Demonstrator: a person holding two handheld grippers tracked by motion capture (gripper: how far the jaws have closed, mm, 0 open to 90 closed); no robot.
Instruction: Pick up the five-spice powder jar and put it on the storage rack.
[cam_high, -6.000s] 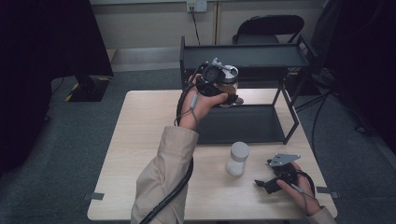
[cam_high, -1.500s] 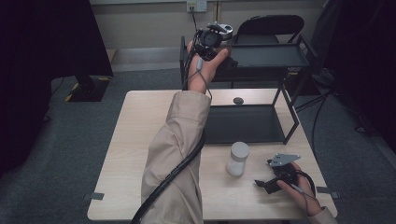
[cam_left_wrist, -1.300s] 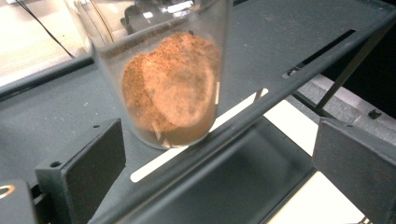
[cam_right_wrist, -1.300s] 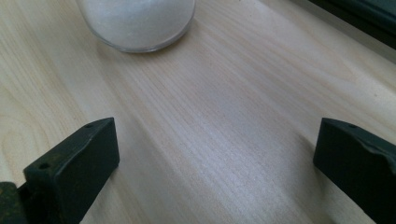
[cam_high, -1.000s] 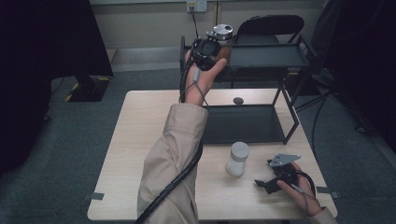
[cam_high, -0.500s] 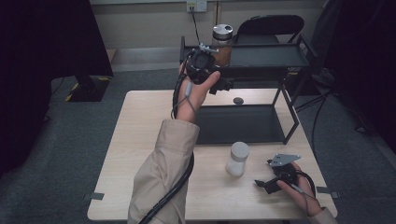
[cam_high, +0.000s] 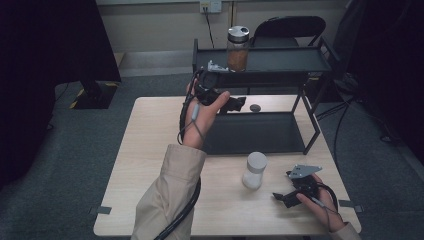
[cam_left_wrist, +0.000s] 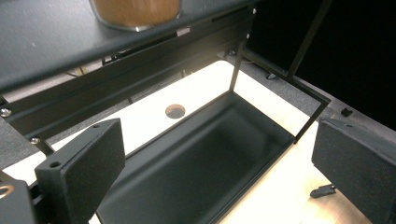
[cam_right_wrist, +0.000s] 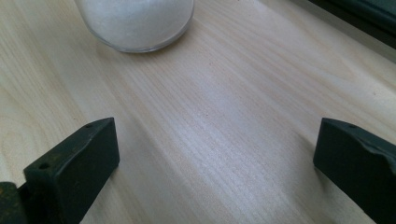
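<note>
The left hand-held gripper (cam_high: 235, 104) sits in the middle of the high view, just below the rack's upper shelf, its jaws spread wide and holding nothing. Above it, near the top centre, the brown-filled jar (cam_high: 238, 48) stands upright on the top shelf (cam_high: 285, 60), metal lid on. At lower right the right hand-held gripper (cam_high: 281, 196) rests on the surface (cam_high: 150, 165), jaws also wide and empty, pointed toward the white jar (cam_high: 254, 170) that stands just beside it, in front of the rack's lower tray (cam_high: 260, 134).

The white jar looks like glass filled with a white powder: probably stiff, smooth, fairly heavy for its size and breakable. I would take it around the straight body below the lid, squarely and upright, since the glass may slip.

No label or writing can be read on either jar.
</note>
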